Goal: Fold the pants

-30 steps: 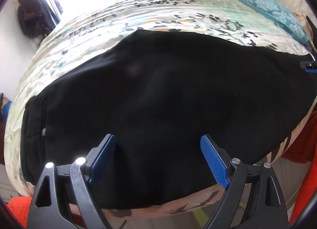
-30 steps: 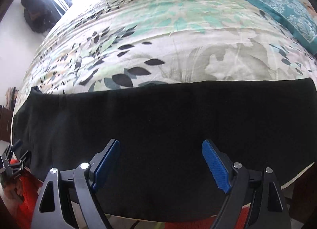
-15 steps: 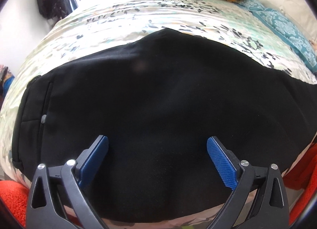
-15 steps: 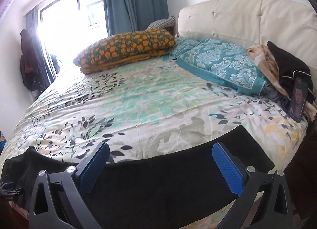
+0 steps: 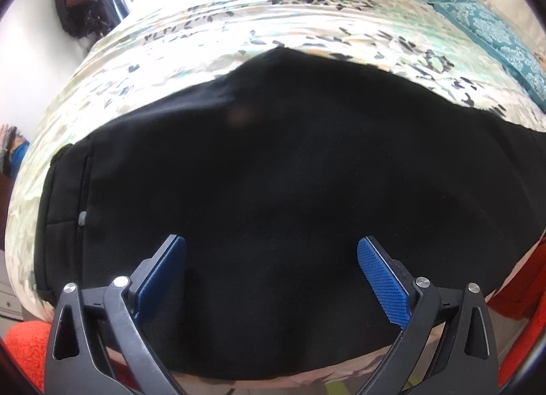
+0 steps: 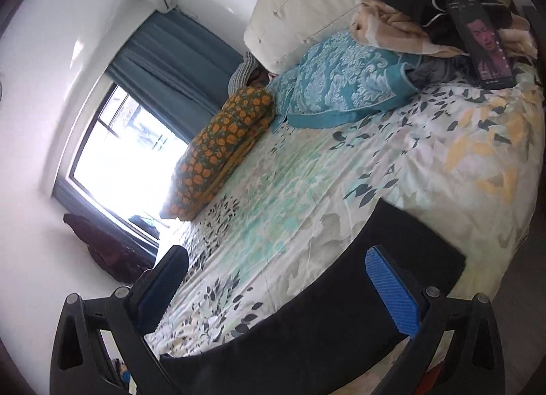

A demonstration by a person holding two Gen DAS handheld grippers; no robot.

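A: Where do the black pants (image 5: 279, 190) lie?

B: Flat along the near edge of the bed (image 5: 204, 40), on the floral sheet, waistband out to the left in the left wrist view. The leg end (image 6: 419, 248) shows as a squared-off dark strip in the right wrist view.

A: And the grippers?

B: The left hand-held gripper (image 5: 271, 268) has its blue pads spread wide, nothing pinched between them; it points steeply down over the cloth near the seat. The right hand-held gripper (image 6: 276, 279) is also spread wide and empty, tilted well over to one side and aimed more across the bed than down.

A: So what would make the next fold go well?

B: I'd judge the pants are laid out and ready for a crosswise fold. The right one should level off and come down onto the leg end, biting all layers close to the hem. The left should pin or pinch the waist side so the cloth doesn't drag. Then carry hem to waistband, edges matched.

A: Risks?

B: Catching the sheet along with the cloth.
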